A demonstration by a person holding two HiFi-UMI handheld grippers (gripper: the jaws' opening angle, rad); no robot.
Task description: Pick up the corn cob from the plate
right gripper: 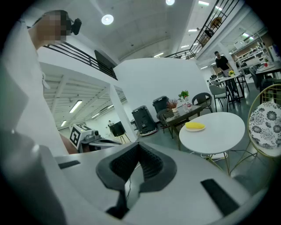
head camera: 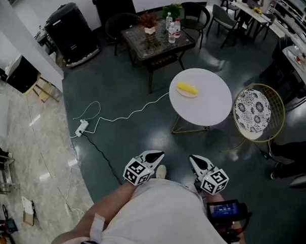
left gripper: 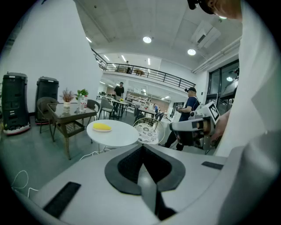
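Note:
A yellow corn cob lies on a small pale plate at the far left of a round white table. My left gripper and right gripper hover side by side close to my body, well short of the table. Both point toward it, slightly downward. In the left gripper view the jaws meet with nothing between them, and the corn cob sits far ahead. The right gripper view shows its jaws likewise closed and empty, with the corn cob far off.
A gold-framed chair with a patterned cushion stands right of the table. Behind is a dark glass table with bottles and plants. A white cable and power strip lie on the floor at left. Two black machines stand at the back.

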